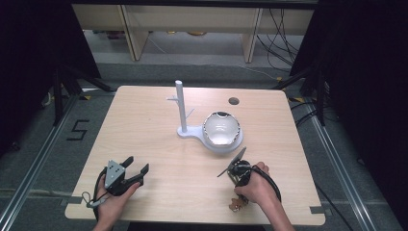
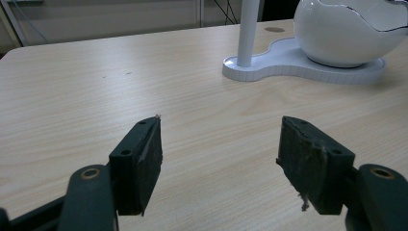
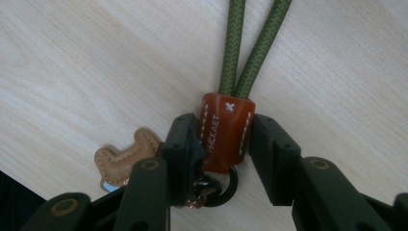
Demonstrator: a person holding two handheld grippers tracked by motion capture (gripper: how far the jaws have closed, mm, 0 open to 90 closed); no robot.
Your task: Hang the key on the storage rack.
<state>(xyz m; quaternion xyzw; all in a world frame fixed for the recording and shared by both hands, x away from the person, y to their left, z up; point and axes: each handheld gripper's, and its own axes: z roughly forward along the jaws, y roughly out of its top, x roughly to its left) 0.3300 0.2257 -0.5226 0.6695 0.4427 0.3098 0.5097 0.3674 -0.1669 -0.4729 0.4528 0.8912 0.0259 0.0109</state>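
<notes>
On the wooden worktop (image 1: 144, 125) a white stand (image 1: 185, 130) carries a round white bowl (image 1: 221, 129). The left tongs (image 1: 137, 168) rest near the front edge, jaws wide apart. The right tongs (image 3: 226, 139), tipped downwards, are clamped on the brown leather tab (image 3: 225, 132) of a green-corded keyring (image 3: 250, 48) lying at the front right.

A brown leather keychain tab (image 3: 225, 131) with green cord loop (image 3: 250, 45) lies on the table.

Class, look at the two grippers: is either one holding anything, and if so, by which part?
The right gripper grips the keychain by its brown leather tab, below the green cord. The left gripper is open, holding nothing.
</notes>
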